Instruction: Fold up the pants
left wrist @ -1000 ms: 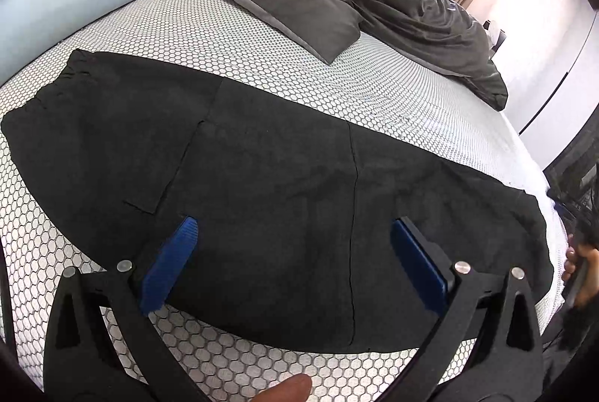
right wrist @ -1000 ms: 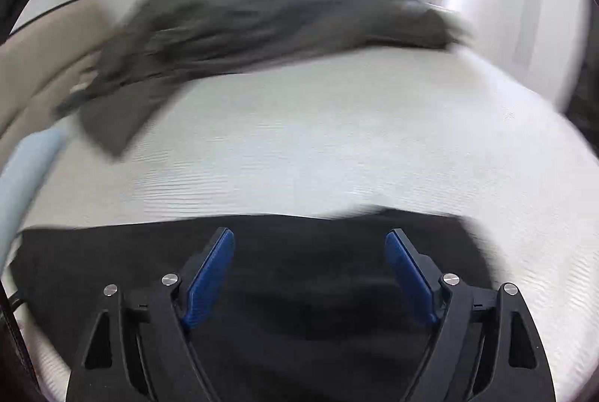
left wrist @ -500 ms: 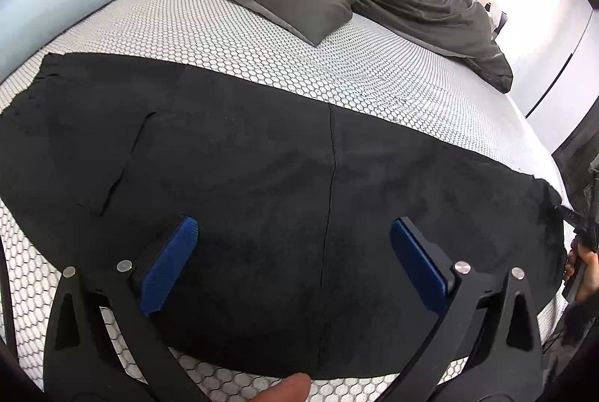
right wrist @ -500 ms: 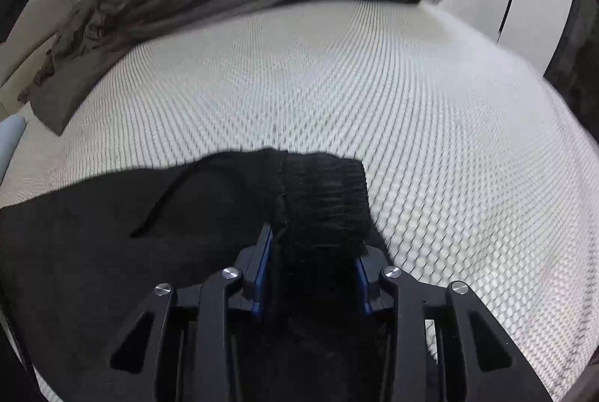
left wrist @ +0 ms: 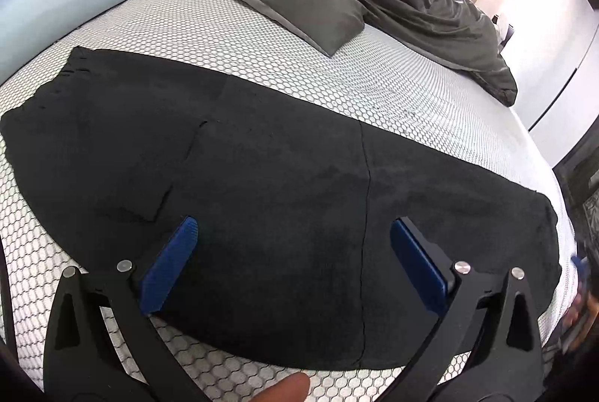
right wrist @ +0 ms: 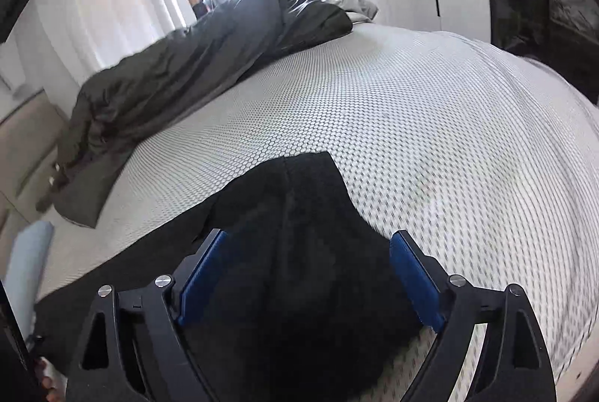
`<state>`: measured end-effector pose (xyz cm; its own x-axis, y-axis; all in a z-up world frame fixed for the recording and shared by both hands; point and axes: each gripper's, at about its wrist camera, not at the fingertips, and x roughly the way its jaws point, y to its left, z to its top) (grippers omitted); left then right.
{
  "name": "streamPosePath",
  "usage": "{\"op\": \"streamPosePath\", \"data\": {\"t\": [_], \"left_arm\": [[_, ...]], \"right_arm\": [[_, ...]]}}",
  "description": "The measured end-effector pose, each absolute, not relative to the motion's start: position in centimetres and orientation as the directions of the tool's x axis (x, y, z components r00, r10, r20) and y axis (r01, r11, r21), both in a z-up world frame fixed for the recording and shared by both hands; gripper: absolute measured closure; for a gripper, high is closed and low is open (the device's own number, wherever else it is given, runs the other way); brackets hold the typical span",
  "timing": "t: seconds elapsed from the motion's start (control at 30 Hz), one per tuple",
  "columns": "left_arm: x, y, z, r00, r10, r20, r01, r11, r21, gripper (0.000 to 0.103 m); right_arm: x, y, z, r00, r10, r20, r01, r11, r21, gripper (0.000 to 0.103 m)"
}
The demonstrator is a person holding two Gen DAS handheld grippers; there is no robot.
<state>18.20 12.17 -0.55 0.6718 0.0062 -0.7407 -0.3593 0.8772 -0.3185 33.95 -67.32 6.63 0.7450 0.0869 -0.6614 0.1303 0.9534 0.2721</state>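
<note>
1. Lying flat along the near edge of the bed [left wrist: 262, 38], the black pants [left wrist: 284, 184] are stretching from a gathered waistband at the left to a ribbed cuff at the right.
2. Hovering over the middle of the garment, the left gripper [left wrist: 292, 244] is standing with its jaws wide apart, holding nothing.
3. Sitting above the cuff end [right wrist: 310, 184], the right gripper [right wrist: 307, 259] has just been opening; the dark cloth is lying between its blue pads but they are not pressing it.
4. Judging by the fuzzy, limp look, the fabric is soft, light and floppy, so it is likely to sag and slide unless pinched at a firm hem.
5. Taking hold at the ribbed cuff and the waistband corners is looking safest for carrying one end over the other.
</note>
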Motion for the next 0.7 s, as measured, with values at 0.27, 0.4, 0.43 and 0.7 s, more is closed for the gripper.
{"op": "streamPosePath", "data": {"t": [0.27,0.4,0.43,0.7], "left_arm": [[14.7,15.3,0.9,0.683,0.076,-0.726,-0.410,0.863,-0.295,0.001],[12.5,18.6,1.0,0.669,0.151,-0.728,-0.489,0.827,-0.277,0.001],[11.8,19.9,0.8,0.662,0.166,-0.731,-0.515,0.809,-0.283,0.001],[6.4,27.6,-1.3,0.635,0.228,-0.738,-0.685,0.607,-0.402,0.001]], "right_arm": [[26.4,-65.7,1.6,0.723,0.240,-0.647,0.175,0.843,0.508,0.014],[27.1,-67.7,-2.5,0.707,0.382,-0.595,0.192,0.706,0.682,0.016],[27.6,-68.1,-3.4,0.714,0.414,-0.565,0.193,0.659,0.727,0.017],[30.4,-66.6,-4.0,0.735,0.355,-0.577,0.217,0.684,0.696,0.084]]}}
